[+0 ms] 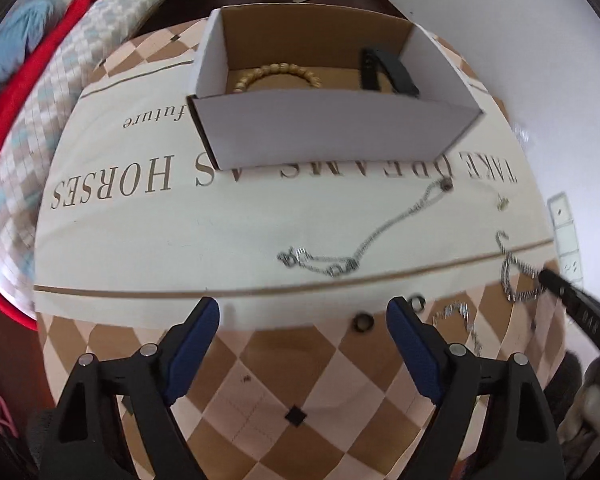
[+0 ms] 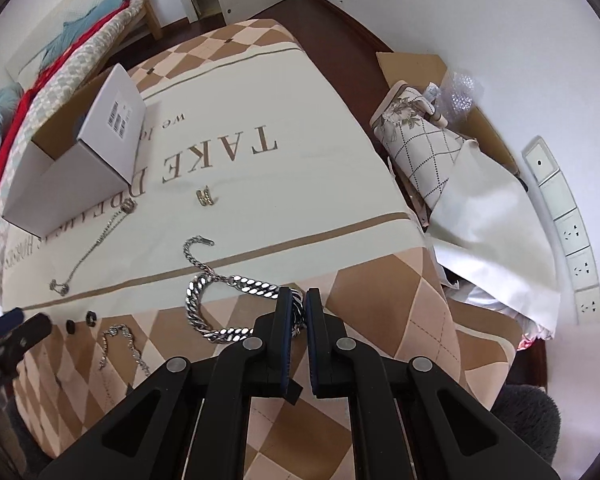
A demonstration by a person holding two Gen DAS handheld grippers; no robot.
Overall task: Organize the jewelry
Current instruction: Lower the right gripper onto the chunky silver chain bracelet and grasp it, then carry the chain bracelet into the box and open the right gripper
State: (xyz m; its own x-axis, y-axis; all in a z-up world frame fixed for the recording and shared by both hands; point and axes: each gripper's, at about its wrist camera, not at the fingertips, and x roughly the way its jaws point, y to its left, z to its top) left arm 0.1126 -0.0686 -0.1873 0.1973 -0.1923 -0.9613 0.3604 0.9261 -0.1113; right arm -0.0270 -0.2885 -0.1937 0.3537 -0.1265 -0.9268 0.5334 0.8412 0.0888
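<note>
Silver curb-link chain point(image 2: 220, 308) lies curled on the desk's point(image 2: 308, 152) near edge, one end pinched in the narrowed jaws of the right gripper point(image 2: 299, 312). Left gripper point(image 1: 302, 320) hovers with jaws wide. White cardboard box point(image 1: 340, 132), far left, holds a beaded bracelet point(image 1: 278, 74).

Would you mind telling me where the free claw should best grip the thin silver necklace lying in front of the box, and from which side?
Grip the bunched clasp end nearest the open left claw, coming straight down from above. The thin silver necklace lies flat on the cloth, and there the doubled links give more to pinch than the single strand toward the white box.
</note>
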